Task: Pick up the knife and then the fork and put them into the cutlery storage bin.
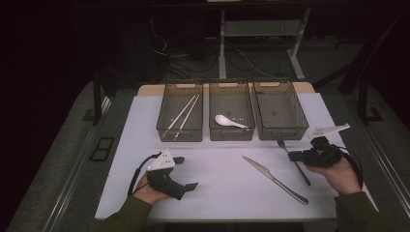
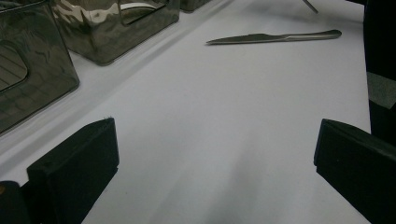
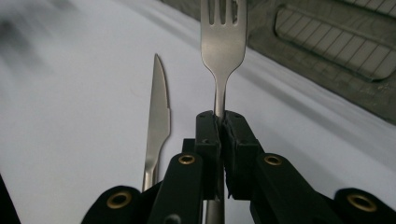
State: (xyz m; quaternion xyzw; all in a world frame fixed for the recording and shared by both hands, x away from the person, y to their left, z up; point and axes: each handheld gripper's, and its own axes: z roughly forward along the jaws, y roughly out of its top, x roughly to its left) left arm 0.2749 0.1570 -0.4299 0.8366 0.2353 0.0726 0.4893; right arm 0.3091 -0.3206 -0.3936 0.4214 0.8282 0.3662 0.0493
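Observation:
A metal fork point(image 1: 284, 145) lies slanted at the table's right, and my right gripper point(image 1: 293, 156) is shut on its neck. In the right gripper view the jaws point(image 3: 220, 125) pinch the stem just below the fork's tines point(image 3: 223, 37). A table knife point(image 1: 273, 179) lies on the white mat just left of the fork, and the knife point(image 3: 158, 116) shows beside the closed jaws. My left gripper point(image 1: 187, 172) rests at the front left, open with nothing between its jaws point(image 2: 215, 158). The knife point(image 2: 275, 37) lies far ahead of it.
Three grey bins stand in a row at the back: the left bin point(image 1: 163, 129) holds chopsticks point(image 1: 183, 112), the middle bin point(image 1: 212, 131) a white spoon point(image 1: 230, 121), and the right bin point(image 1: 301, 126) nothing. A white mat point(image 1: 217, 193) covers the table.

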